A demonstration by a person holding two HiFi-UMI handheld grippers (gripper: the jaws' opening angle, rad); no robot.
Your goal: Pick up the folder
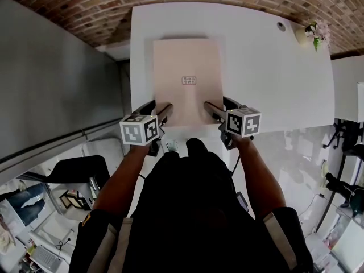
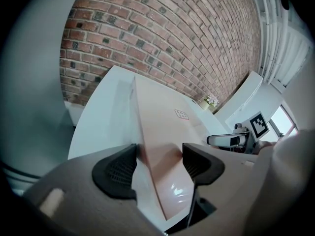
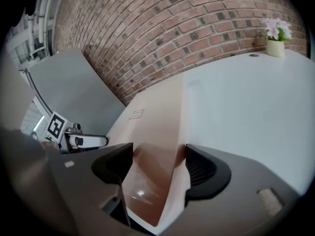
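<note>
A pale pink folder (image 1: 186, 78) lies flat on the white table (image 1: 273, 67), with a small printed label at its middle. My left gripper (image 1: 156, 108) is at the folder's near left corner and my right gripper (image 1: 223, 106) at its near right corner. In the left gripper view the folder (image 2: 167, 127) runs between the wide-apart jaws of the left gripper (image 2: 157, 163), pads clear of it. The right gripper view shows the same: the folder (image 3: 157, 117) lies between the spread jaws of the right gripper (image 3: 158, 163). Both are open.
A brick wall (image 1: 85, 10) runs behind the table. A small pot of flowers (image 1: 316, 34) and a cable grommet (image 1: 281, 25) sit at the far right corner. A grey partition (image 1: 51, 78) stands left of the table. Another white desk (image 1: 347, 90) adjoins on the right.
</note>
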